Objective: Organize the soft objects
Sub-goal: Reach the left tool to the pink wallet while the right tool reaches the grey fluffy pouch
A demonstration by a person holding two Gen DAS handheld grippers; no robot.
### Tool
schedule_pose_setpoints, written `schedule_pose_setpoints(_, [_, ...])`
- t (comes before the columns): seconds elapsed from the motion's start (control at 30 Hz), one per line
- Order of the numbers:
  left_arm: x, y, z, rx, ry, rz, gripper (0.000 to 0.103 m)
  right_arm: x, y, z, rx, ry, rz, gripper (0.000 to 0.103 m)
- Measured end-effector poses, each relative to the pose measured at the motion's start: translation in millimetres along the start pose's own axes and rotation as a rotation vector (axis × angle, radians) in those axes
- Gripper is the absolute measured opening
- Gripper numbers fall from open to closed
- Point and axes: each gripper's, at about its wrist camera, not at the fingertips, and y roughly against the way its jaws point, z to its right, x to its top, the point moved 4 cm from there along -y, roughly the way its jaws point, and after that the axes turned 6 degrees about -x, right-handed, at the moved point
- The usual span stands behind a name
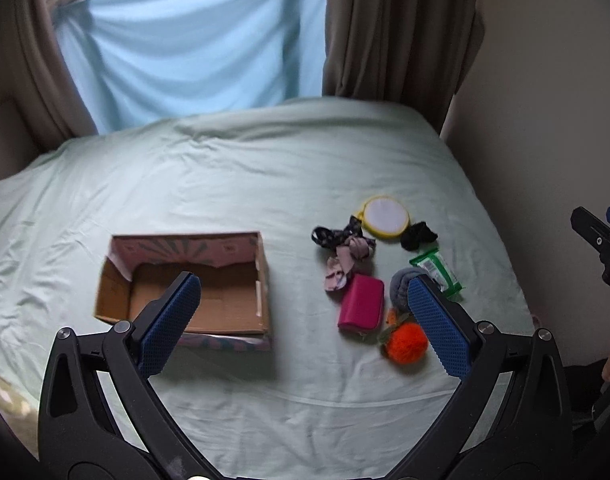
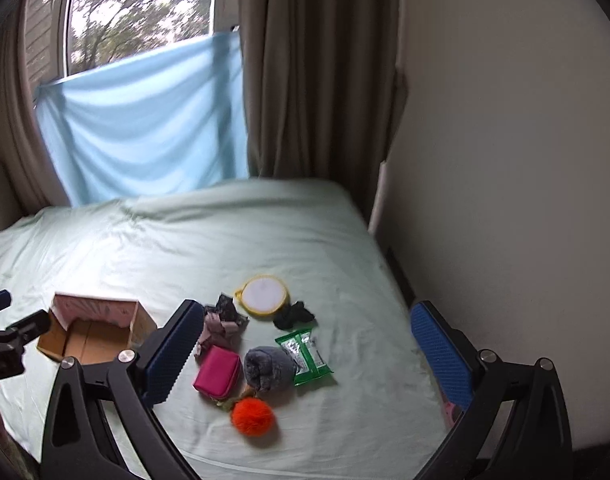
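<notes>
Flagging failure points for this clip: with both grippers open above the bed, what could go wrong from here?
1. The items lie packed together: closing on the pink pouch may also snag the orange pompom or the grey roll.
2. The cardboard box sits loose on the soft bedsheet, so a drop against its wall could shift it.

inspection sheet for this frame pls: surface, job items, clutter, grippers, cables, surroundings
Surface: bed, wrinkled pale green sheet.
Job's things: box open, empty; beside it a loose cluster: pouch, pompom, grey roll, wipes pack, black cloth, scrunchies, round pad.
Clutter: nothing seen.
Grippers: left gripper open, empty, above the bed; right gripper open, empty.
Cables: nothing seen.
Surroundings: curtain, blue cloth across the window, wall on the right.
</notes>
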Motion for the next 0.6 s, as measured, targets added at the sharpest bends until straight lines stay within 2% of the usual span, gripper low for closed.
schedule_pose_setpoints(0.3, [-42.8,-124.7,30.4,-0.01,0.033,-0.118,0.102,-48.9,-119.2,-11.3,0.111,0.063,-0.133,0.103])
schedule_pose_setpoints(0.6, [-90.8,-234.1,55.2,-0.052,-0.033,-0.245,0.102,-98.9,-203.2,-39.7,0.185,0.028,-0.25,0.103])
